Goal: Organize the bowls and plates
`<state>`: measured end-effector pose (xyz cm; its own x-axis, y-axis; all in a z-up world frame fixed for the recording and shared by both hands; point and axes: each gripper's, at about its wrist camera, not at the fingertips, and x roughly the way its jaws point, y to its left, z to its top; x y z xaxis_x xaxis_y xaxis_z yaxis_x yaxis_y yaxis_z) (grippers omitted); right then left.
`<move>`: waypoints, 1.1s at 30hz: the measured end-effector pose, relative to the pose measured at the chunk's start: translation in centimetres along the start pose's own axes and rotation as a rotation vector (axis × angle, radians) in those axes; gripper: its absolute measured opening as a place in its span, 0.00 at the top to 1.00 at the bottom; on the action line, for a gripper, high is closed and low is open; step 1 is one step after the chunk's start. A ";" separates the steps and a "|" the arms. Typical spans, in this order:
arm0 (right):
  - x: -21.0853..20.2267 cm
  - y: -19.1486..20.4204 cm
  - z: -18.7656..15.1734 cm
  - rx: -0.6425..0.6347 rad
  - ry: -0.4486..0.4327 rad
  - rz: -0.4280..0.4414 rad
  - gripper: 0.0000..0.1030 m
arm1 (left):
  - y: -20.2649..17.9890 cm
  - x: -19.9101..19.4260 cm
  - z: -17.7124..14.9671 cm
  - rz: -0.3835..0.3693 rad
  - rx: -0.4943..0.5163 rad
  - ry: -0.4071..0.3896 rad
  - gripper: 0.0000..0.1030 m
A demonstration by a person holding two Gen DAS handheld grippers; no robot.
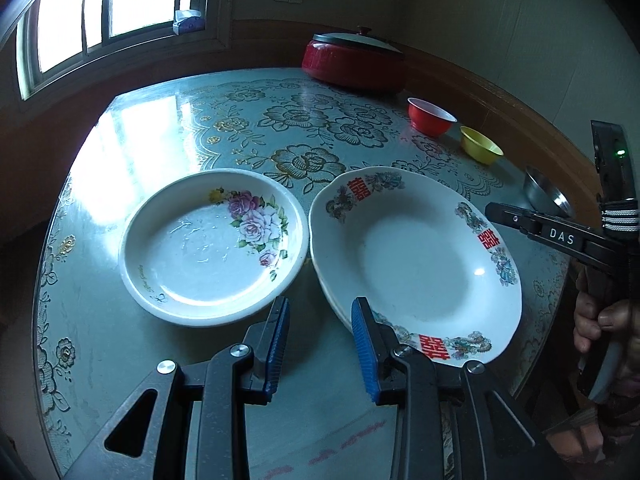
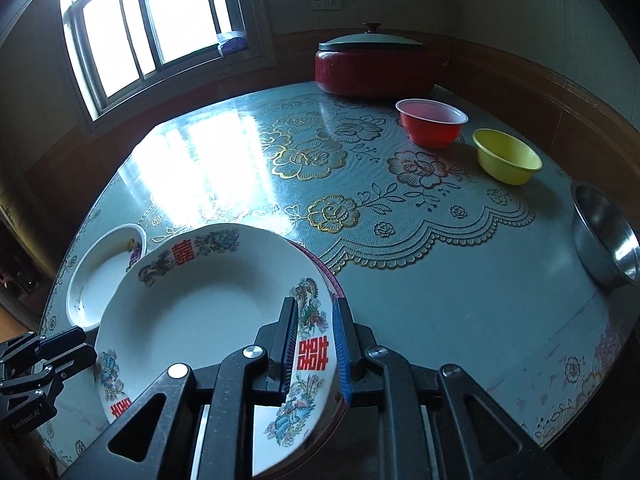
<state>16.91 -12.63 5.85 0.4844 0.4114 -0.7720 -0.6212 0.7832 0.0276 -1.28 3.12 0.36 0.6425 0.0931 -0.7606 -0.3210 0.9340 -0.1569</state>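
A white plate with red characters and dragon motifs (image 1: 416, 256) lies on top of another plate on the round table, its near edge tilted; it also shows in the right wrist view (image 2: 192, 312). My right gripper (image 2: 314, 344) is shut on that plate's rim. A white floral plate (image 1: 212, 248) sits to its left, partly hidden behind it in the right wrist view (image 2: 100, 268). My left gripper (image 1: 320, 344) is open and empty, low between the two plates. A red bowl (image 2: 432, 122), a yellow bowl (image 2: 506, 156) and a steel bowl (image 2: 604, 236) stand at the right.
A red lidded pot (image 2: 372, 64) stands at the table's far edge near the wall. The table carries a glossy floral cloth (image 2: 340, 184). A window (image 2: 152, 20) is at the far left. The table's near edge runs close under both grippers.
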 end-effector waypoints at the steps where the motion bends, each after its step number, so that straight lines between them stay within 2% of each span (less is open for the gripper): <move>1: -0.2 0.2 -0.1 0.011 0.000 0.003 0.84 | 0.6 -0.1 -0.2 0.001 -0.009 0.007 0.69; 7: -1.0 2.5 -0.3 0.018 -0.016 0.043 0.84 | 4.3 -0.6 -1.6 -0.018 -0.102 0.027 0.70; 9: -1.0 3.5 -0.3 0.008 -0.016 0.089 0.84 | 5.3 -1.0 -2.0 -0.015 -0.127 0.021 0.72; 15: 0.3 8.6 0.4 -0.090 0.029 0.254 0.84 | 8.3 -1.2 -2.6 -0.009 -0.210 0.023 0.72; 21: 2.4 13.8 3.0 -0.212 0.070 0.331 0.81 | 9.4 -0.7 -1.8 -0.035 -0.264 0.007 0.72; 26: 5.5 16.8 5.5 -0.292 0.123 0.325 0.80 | 10.3 0.1 -1.2 -0.048 -0.301 0.008 0.71; 33: 11.7 18.7 6.8 -0.369 0.281 0.253 0.80 | 11.5 1.1 -0.1 -0.014 -0.337 0.007 0.70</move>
<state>15.16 10.06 1.63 0.1386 0.3856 -0.9122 -0.8973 0.4387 0.0491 -4.33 13.97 -2.32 0.6443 0.0778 -0.7608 -0.5249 0.7685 -0.3659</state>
